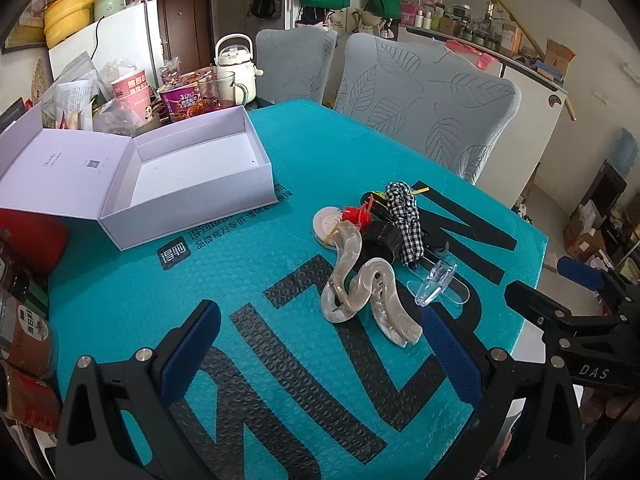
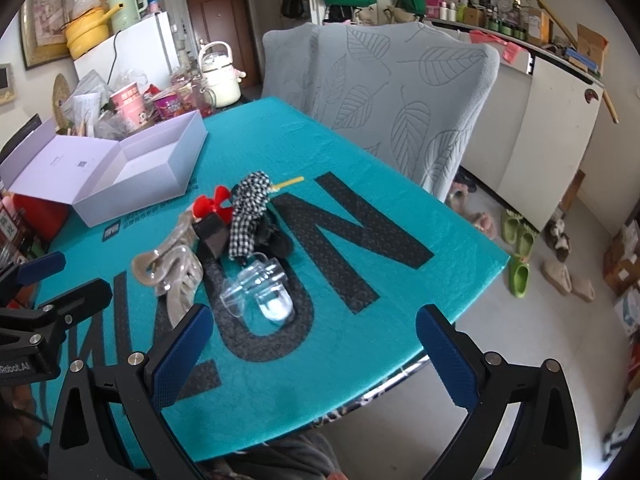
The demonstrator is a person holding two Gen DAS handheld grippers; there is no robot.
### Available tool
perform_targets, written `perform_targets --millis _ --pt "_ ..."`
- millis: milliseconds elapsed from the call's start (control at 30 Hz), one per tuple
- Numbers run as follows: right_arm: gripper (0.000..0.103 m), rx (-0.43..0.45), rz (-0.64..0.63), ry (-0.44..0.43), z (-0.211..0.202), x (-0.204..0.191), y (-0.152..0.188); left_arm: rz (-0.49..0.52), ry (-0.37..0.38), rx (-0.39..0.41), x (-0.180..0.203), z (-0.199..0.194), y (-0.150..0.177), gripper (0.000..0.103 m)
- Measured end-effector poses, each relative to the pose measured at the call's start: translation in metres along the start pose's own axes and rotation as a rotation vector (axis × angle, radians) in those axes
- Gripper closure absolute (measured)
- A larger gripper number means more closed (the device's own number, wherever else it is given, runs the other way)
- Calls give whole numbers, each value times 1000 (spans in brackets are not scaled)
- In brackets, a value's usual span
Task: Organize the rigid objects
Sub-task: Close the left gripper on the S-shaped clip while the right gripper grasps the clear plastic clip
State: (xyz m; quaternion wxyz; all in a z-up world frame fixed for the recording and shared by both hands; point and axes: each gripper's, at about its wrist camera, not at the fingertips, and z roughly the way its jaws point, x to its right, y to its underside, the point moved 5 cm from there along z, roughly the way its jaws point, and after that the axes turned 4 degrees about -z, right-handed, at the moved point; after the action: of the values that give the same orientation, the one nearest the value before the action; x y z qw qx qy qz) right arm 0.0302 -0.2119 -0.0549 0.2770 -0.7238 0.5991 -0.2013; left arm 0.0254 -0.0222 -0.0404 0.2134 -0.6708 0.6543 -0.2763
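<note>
Just right of the open white box (image 1: 192,184) on the tabletop (image 1: 160,300) sits your heap: marbled hair claw (image 1: 360,280), clear clip (image 1: 436,284), gingham scrunchie (image 1: 404,220). Both the left hand-held gripper (image 1: 320,344) and the right hand-held gripper (image 2: 316,344) hang spread wide, holding nothing. That claw looks light, stiff, glossy, likely slippery; pinch it across the hinge.

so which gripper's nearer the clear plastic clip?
Right. The right gripper sits open just short of the clear plastic clip; the left gripper is open too, beside it, facing the marbled hair claw.
</note>
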Motion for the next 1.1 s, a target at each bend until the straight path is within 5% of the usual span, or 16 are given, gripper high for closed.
perform_targets --millis 967,1100 --pt "0 -56 -37 -128 52 19 6 38 -10 -140 26 89 3 1" --pt "0 -52 -62 -135 57 10 2 30 29 -164 28 100 3 21"
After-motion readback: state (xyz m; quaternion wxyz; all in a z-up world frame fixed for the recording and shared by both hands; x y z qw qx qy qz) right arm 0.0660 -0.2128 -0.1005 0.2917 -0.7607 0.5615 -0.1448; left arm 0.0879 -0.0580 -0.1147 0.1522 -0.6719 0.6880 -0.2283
